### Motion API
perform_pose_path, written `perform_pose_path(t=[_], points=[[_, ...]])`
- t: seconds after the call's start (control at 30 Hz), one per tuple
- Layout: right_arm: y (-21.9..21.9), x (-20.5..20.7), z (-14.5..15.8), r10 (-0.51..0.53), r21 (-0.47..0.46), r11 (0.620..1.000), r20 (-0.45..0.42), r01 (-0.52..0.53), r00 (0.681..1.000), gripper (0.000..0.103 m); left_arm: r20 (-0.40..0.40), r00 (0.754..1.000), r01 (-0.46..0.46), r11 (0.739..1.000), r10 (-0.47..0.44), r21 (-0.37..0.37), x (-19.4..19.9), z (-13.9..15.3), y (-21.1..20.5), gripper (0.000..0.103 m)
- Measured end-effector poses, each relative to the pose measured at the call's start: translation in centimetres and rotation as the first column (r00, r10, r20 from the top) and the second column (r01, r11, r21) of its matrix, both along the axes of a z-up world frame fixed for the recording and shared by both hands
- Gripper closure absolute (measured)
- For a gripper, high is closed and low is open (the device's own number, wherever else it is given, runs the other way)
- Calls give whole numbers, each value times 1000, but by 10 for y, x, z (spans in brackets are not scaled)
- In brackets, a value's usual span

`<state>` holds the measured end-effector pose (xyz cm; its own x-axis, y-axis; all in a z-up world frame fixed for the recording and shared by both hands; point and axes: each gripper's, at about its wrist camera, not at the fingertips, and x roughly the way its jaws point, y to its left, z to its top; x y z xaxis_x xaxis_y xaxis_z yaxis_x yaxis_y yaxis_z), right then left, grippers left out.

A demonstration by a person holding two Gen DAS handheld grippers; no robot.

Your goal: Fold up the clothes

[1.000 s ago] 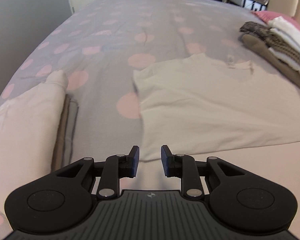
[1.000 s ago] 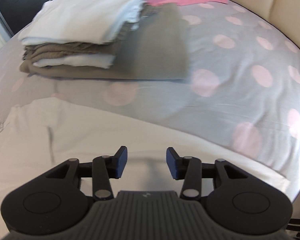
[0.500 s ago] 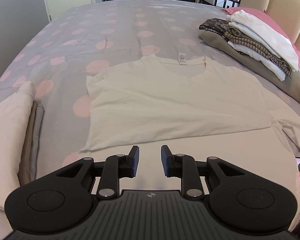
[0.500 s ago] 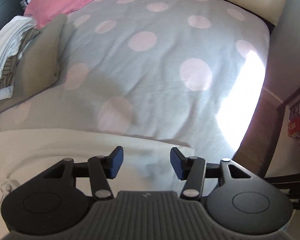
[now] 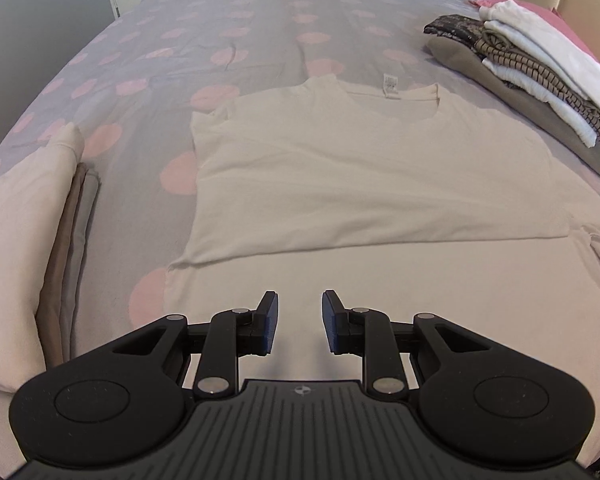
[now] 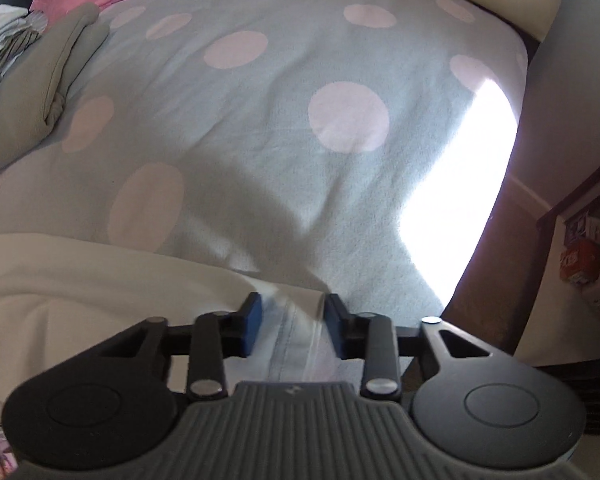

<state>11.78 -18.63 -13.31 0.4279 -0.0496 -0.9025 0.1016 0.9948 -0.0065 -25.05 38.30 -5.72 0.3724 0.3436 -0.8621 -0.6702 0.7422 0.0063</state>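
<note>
Fingers (image 6: 252,322) of right gripper (image 6: 290,322) closing around sleeve (image 6: 296,332), left gripper (image 5: 296,322) part open, empty, over shirt (image 5: 372,184); one fold done, more left.

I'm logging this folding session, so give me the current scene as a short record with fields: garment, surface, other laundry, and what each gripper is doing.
garment: cream T-shirt lying flat, bottom part folded up over the body, neck label showing
surface: grey bedspread with pink dots
other laundry: folded stack beyond the shirt to the right; folded pile at the left edge
left gripper: over the shirt's near part, jaws apart, nothing between them
right gripper: at the shirt's edge, jaws closing, hem fabric between them
</note>
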Motion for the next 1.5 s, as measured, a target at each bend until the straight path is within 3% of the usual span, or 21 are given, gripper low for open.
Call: perform_pose_path(t=[0.03, 0.17, 0.37, 0.5, 0.6, 0.77, 0.97, 1.13, 1.37, 1.5], points=[[4, 0, 3, 22, -16, 1000, 9, -21, 1000, 99, -3, 1000, 0, 1000, 0, -1, -1, -1, 0, 81], [20, -5, 36, 40, 41, 998, 81, -44, 996, 99, -5, 1000, 3, 1000, -3, -2, -3, 0, -1, 81], [63, -11, 114, 79, 166, 978, 257, -124, 963, 99, 12, 1000, 10, 1000, -10, -8, -1, 5, -3, 81], [111, -19, 176, 117, 279, 934, 357, -225, 927, 99, 27, 999, 17, 1000, -16, -4, 2, 11, -4, 81], [156, -33, 220, 182, 310, 893, 415, -327, 891, 99, 40, 999, 13, 1000, -13, -16, 4, 14, -3, 81], [237, -63, 261, 284, 356, 811, 455, -465, 844, 99, 56, 998, 28, 999, -27, -22, 6, 21, -2, 81], [331, -99, 260, 431, 355, 733, 418, -580, 800, 99, 69, 997, 42, 999, -41, -27, 5, 28, 1, 81], [402, -130, 241, 560, 366, 645, 371, -671, 741, 99, 67, 997, 36, 999, -35, -13, -1, 32, 7, 81], [487, -167, 186, 727, 322, 546, 278, -774, 628, 99, 59, 998, -11, 999, 13, -32, -14, 25, 26, 81], [520, -178, 154, 774, 282, 533, 219, -798, 594, 97, 66, 997, -34, 998, 37, -53, -18, 18, 36, 81]])
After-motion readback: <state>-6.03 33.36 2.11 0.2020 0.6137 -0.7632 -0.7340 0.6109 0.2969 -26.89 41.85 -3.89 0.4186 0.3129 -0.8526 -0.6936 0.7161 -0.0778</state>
